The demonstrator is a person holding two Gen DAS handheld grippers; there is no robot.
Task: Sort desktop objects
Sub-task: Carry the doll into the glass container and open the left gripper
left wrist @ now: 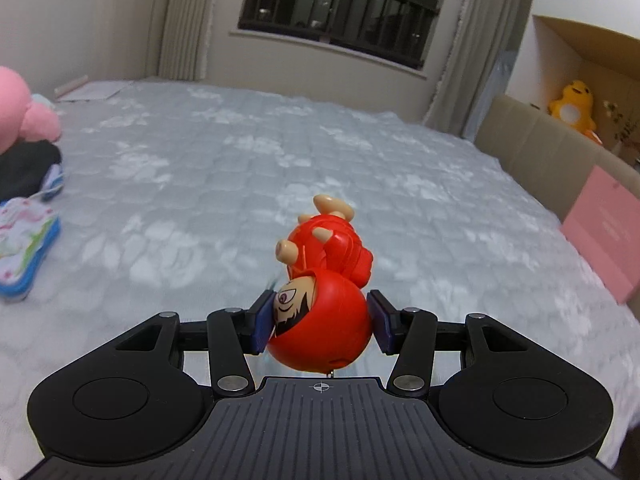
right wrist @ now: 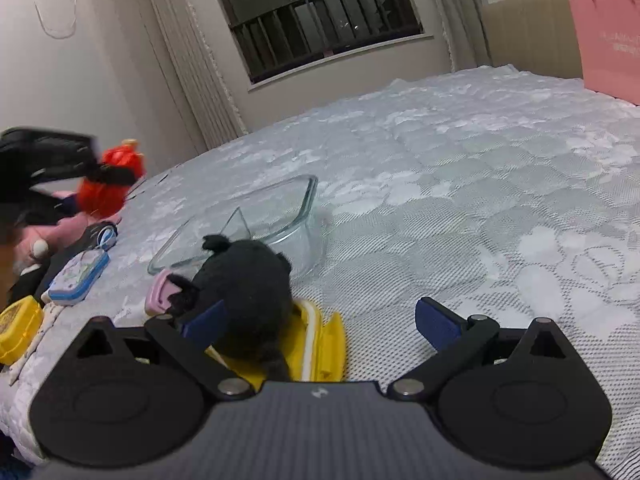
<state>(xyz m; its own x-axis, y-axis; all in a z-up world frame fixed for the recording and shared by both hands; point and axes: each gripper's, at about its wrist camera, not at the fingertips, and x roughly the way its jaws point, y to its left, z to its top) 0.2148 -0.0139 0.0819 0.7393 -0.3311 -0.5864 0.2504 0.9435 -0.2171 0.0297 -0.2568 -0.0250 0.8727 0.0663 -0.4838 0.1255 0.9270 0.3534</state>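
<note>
My left gripper (left wrist: 320, 322) is shut on a red toy figure (left wrist: 324, 300), held upside down by its round head above the bed. It also shows in the right wrist view (right wrist: 108, 184), at the left, in the other gripper. My right gripper (right wrist: 320, 324) is open; its left finger is beside a black plush toy (right wrist: 244, 292) that lies on a yellow case (right wrist: 320, 340). A clear glass dish (right wrist: 260, 224) sits just beyond the plush.
A grey quilted bed (left wrist: 224, 168) fills both views. A blue-edged tin (right wrist: 76, 276), yellow box (right wrist: 16, 328), small pink item (right wrist: 160, 296) and pink plush (left wrist: 24, 116) lie at the left. A pink box (left wrist: 600, 232) leans on the beige headboard (left wrist: 532, 148).
</note>
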